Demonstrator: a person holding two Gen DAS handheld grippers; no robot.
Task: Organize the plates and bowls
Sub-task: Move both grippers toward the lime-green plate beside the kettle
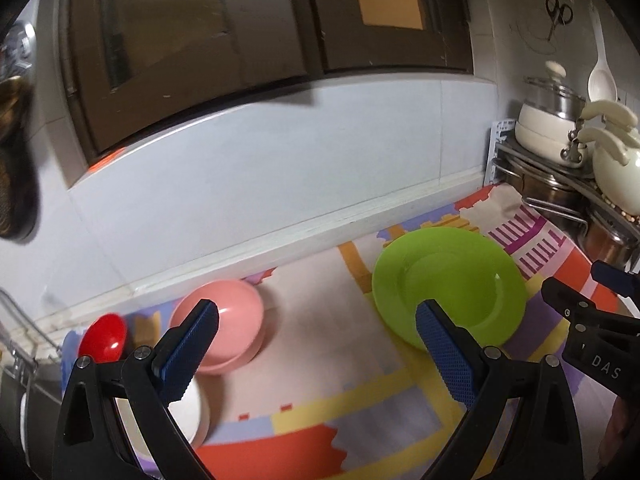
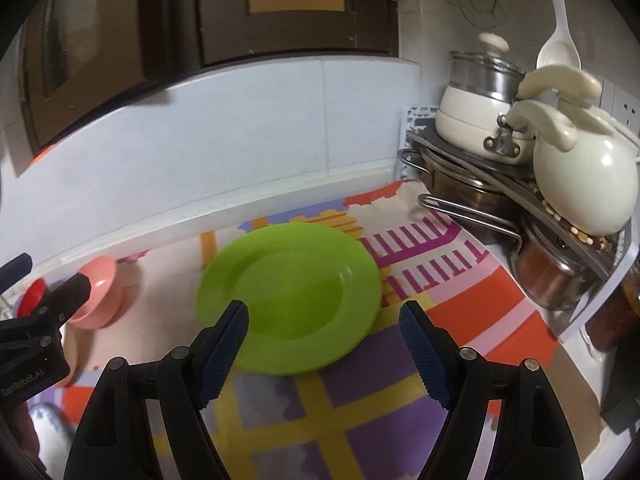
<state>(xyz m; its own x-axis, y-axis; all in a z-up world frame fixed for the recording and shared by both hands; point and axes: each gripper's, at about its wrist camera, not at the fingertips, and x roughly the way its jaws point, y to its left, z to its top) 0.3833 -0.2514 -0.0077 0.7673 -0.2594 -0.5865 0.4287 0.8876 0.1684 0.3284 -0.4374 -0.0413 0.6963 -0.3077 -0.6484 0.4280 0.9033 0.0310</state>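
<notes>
1. The mat (image 2: 360, 408) is the biggest thing here. It has many colors and covers the counter. All the dishes sit on it.
2. The rack (image 2: 500, 184) stands in the far right corner. It holds pots and a cream kettle (image 2: 584, 184). They are well away from the dishes.
3. The green plate (image 2: 288, 292) lies flat on the mat, right side up, out in the open. It looks like plastic, so I think it is light, stiff and hard to break. It is shiny, so it may slip. The best place to hold it is the thin rim on the near side.
4. The pink bowl (image 1: 228, 320) sits to the left of the plate, near the wall. It looks smooth and a bit thicker. Pinch its rim to lift it.
5. A white bowl (image 1: 192, 408) sits in front of the pink one, half hidden behind a finger. It might be china, so it could chip.
6. A small red bowl (image 1: 106, 336) sits at the far left, just beside the pink one.
7. The right gripper (image 2: 324, 356) hangs near the plate's close edge. Its fingers are spread wide and hold nothing.
8. The left gripper (image 1: 316, 356) hangs between the pink bowl and the plate. Its fingers are spread wide too, with nothing in them.
</notes>
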